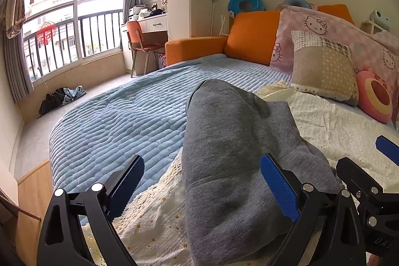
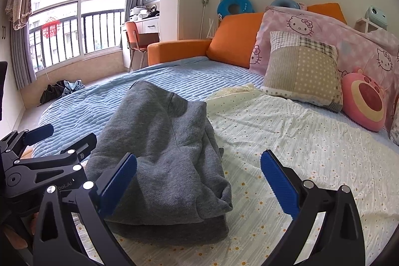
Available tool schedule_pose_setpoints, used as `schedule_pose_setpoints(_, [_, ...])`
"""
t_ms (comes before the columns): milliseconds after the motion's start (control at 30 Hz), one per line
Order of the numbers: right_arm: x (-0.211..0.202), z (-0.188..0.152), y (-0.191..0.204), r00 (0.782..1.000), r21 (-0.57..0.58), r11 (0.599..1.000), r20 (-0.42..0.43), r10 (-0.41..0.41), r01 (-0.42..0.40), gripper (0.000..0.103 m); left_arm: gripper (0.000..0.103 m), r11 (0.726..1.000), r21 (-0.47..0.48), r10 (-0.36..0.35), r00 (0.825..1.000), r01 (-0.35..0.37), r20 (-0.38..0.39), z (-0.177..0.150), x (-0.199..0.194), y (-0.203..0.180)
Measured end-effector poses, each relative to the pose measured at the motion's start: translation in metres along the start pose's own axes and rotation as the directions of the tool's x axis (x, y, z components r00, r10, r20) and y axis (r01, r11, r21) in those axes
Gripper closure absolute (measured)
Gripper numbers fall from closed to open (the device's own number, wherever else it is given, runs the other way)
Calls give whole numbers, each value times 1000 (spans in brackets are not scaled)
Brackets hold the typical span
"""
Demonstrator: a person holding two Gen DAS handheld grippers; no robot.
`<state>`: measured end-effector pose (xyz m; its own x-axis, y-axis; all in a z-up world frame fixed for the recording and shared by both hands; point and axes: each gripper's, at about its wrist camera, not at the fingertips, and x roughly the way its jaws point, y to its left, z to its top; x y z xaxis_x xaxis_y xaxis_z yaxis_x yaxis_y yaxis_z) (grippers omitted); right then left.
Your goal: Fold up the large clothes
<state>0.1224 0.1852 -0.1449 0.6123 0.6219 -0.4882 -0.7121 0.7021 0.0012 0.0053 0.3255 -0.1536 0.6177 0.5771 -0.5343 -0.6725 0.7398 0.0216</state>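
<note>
A grey sweatshirt [image 1: 224, 153] lies folded into a thick bundle on the bed, partly on a cream floral sheet [image 1: 336, 126]. It also shows in the right wrist view [image 2: 162, 153]. My left gripper [image 1: 204, 188] is open, its blue-padded fingers on either side of the bundle's near end, holding nothing. My right gripper [image 2: 199, 183] is open and empty, its left finger over the bundle's near right part, its right finger over the floral sheet [image 2: 299, 136]. The left gripper also shows at the left edge of the right wrist view [image 2: 42, 153].
A blue quilted blanket [image 1: 119, 121] covers the bed's left part. Pillows [image 2: 301, 69], a pink plush [image 2: 366, 101] and orange cushions [image 2: 234, 41] line the head of the bed. A dark heap [image 1: 62, 99] lies on the floor by the window. A chair and desk [image 1: 142, 39] stand beyond.
</note>
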Motion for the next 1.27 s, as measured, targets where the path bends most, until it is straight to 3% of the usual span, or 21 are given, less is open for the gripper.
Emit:
schedule_pose_setpoints(600, [-1, 2, 1, 1000, -10, 1000, -5, -3, 2, 5, 8, 1000, 7, 5, 1000, -5, -15, 1, -1, -4])
schedule_pose_setpoints(933, [2, 0, 1, 1000, -2, 1000, -11, 1, -1, 5, 8, 999, 14, 35, 999, -35, 19, 0, -7, -4])
schedule_pose_setpoints(1267, [1, 0, 1, 1000, -5, 1000, -12, 2, -2, 5, 8, 1000, 11, 15, 1000, -15, -16, 0, -2, -4])
